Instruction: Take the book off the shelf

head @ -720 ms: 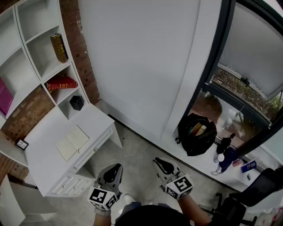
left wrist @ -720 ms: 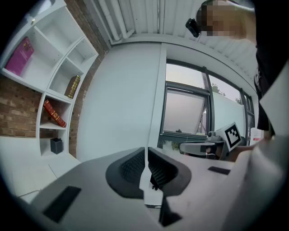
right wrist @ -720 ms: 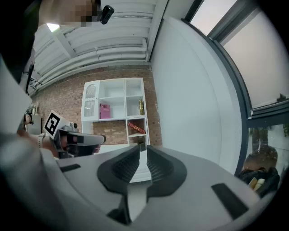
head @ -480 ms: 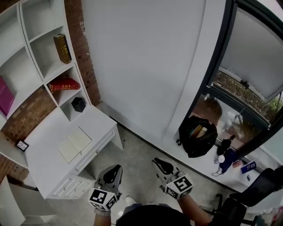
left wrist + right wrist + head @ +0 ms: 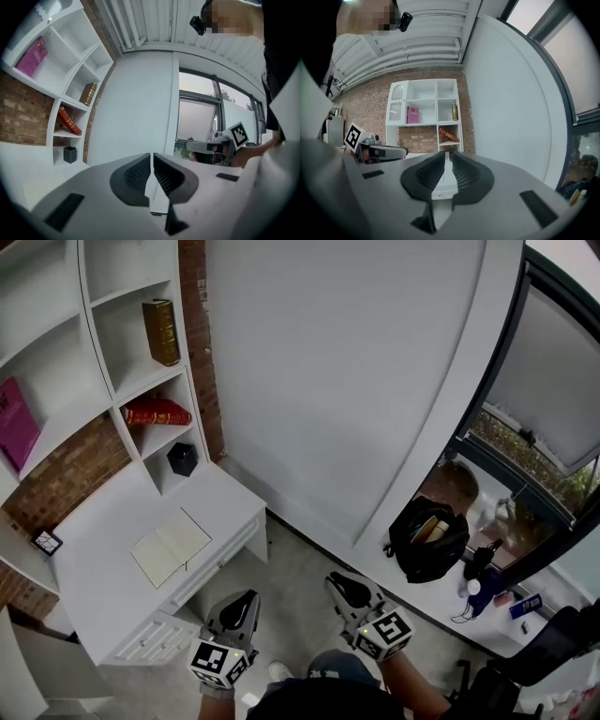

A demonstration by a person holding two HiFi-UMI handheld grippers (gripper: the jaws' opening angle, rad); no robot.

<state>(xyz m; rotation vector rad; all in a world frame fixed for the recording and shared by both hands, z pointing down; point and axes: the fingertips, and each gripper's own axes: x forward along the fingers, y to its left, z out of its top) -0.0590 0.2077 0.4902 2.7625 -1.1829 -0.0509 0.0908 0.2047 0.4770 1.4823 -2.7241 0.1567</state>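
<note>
Left fingers (image 5: 136, 174) pressed together, right fingers (image 5: 431, 172) seemingly too | red book (image 5: 155, 412) on shelf (image 5: 141, 382), well apart.

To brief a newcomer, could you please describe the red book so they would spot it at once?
Find the white shelf unit against the brick wall. In its right-hand column, the red book sits below the upright brown book and above the black box; only it is red.

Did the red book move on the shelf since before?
No. The red book lies in the same shelf cubby, just above the black box; only the view shifted.
</note>
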